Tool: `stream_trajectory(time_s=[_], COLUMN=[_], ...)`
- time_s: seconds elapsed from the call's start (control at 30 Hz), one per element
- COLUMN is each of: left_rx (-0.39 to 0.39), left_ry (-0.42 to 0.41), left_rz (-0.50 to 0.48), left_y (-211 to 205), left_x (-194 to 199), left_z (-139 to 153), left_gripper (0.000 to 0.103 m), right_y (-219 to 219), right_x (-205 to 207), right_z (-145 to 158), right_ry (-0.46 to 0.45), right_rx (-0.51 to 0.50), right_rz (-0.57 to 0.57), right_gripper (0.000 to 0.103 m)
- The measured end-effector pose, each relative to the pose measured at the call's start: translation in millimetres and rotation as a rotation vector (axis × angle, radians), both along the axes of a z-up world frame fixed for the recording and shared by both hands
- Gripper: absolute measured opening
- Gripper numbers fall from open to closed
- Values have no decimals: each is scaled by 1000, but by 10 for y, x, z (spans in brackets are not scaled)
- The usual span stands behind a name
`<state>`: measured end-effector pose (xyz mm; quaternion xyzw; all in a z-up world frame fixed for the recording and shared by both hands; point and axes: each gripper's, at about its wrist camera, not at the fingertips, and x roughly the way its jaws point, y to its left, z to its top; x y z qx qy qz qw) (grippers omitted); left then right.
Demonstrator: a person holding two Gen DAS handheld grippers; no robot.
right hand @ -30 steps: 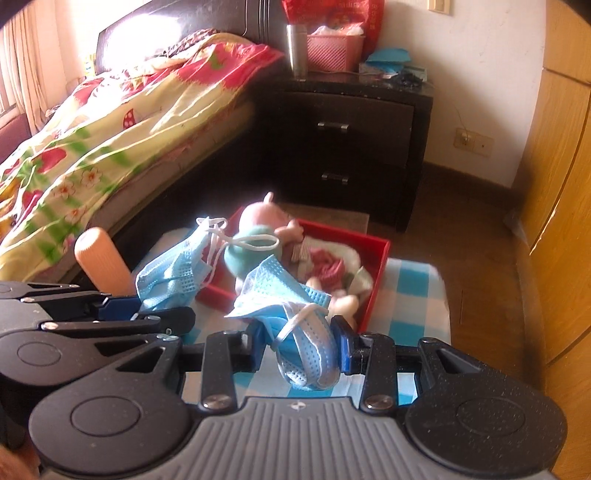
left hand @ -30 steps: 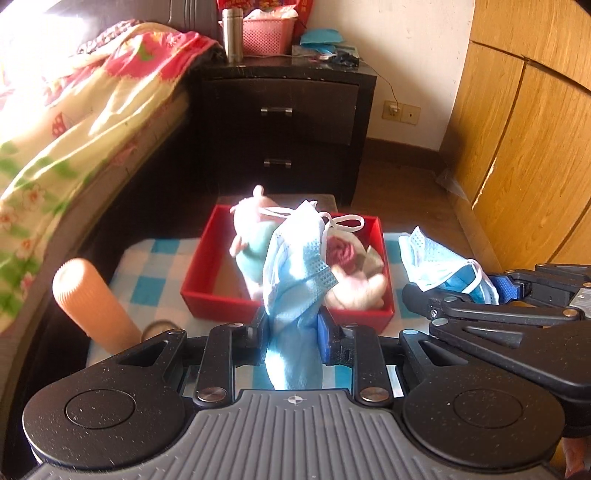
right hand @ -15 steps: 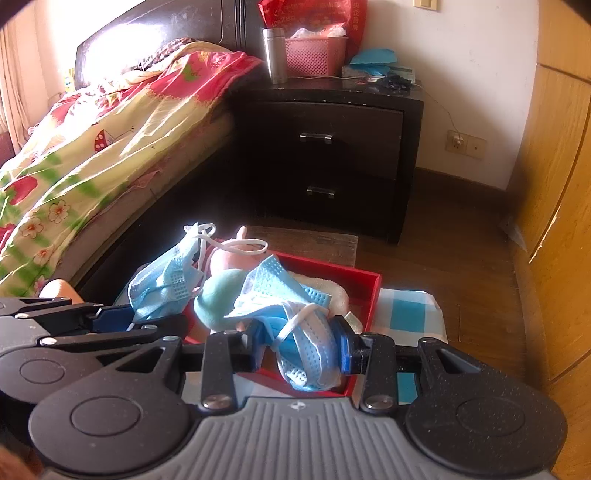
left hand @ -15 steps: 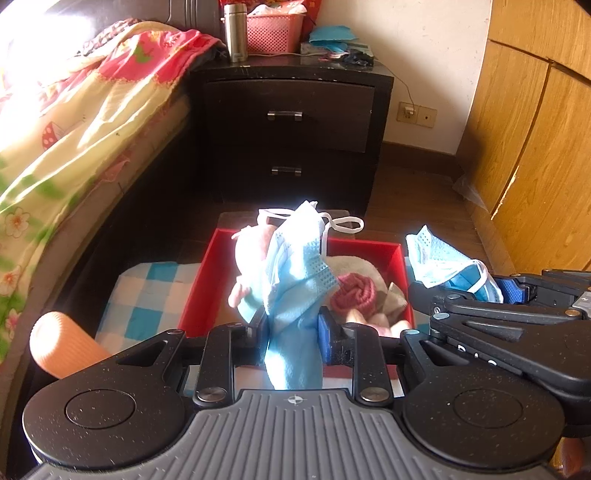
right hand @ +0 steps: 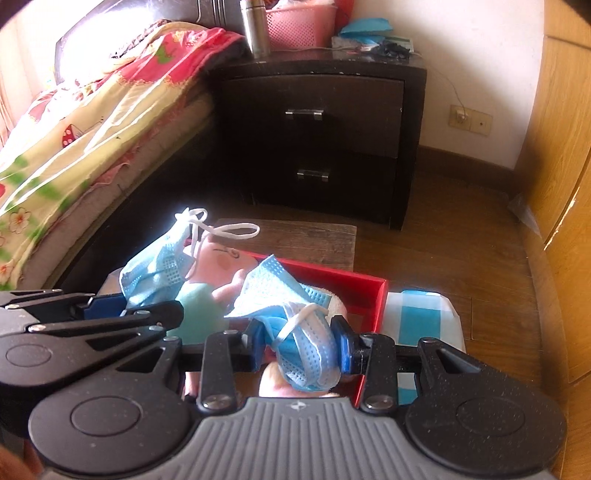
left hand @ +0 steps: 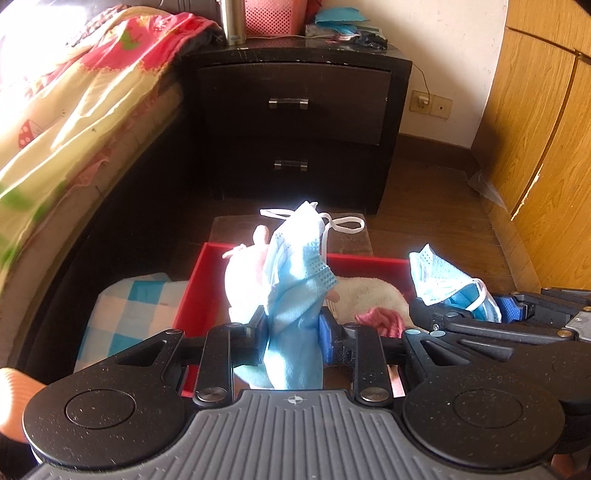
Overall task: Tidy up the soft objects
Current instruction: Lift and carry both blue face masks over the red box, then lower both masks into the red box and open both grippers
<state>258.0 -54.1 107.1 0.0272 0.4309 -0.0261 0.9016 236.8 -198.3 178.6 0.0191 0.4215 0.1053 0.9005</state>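
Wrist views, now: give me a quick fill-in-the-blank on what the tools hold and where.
1. Each tool is shut on a blue ____.
2. The left tool and right tool hang over a ____ box.
3. A plush doll lies ____ that box.
4. The dark nightstand has ____ drawers.

Missing: face mask; red; inside; two

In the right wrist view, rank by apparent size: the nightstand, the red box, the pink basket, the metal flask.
1. nightstand
2. red box, partly hidden, so its rank is unsure
3. pink basket, cut off at the top
4. metal flask, also cut off
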Motion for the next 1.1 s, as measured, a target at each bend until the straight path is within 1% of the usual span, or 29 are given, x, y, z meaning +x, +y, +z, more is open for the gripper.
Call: stream_trajectory(time_s=[0.17, 0.37, 0.5, 0.57, 0.67, 0.73, 0.8, 0.9, 1.03, 1.1], left_rx=[14, 9, 10, 16, 20, 14, 11, 12, 4, 2], left_ry=[19, 39, 45, 52, 53, 52, 49, 45, 40, 33], left_rz=[1, 4, 12, 14, 19, 27, 36, 39, 42, 44], left_y=[-34, -53, -35, -25, 8, 44, 80, 104, 137, 160], left_x=[144, 255, 294, 318, 339, 350, 357, 345, 328, 310], left_z=[-79, -177, -229, -261, -275, -259, -240, -218, -183, -147], left_gripper=[29, 32, 42, 44, 46, 48, 50, 50, 53, 53], right_y=[5, -37, -89, -107, -117, -121, -117, -93, -85, -87], right_x=[178, 296, 351, 370, 392, 401, 402, 400, 378, 366], right_z=[-64, -166, -256, -294, -336, -360, -376, -396, -393, -389], right_ry=[17, 53, 78, 85, 89, 97, 101, 101, 99, 100], right_rx=[-24, 8, 42, 51, 52, 60, 70, 63, 62, 63], right_rz=[-6, -20, -37, -49, -56, -58, -57, -57, -63, -65], right_gripper=[15, 15, 17, 21, 22, 30, 34, 35, 40, 40])
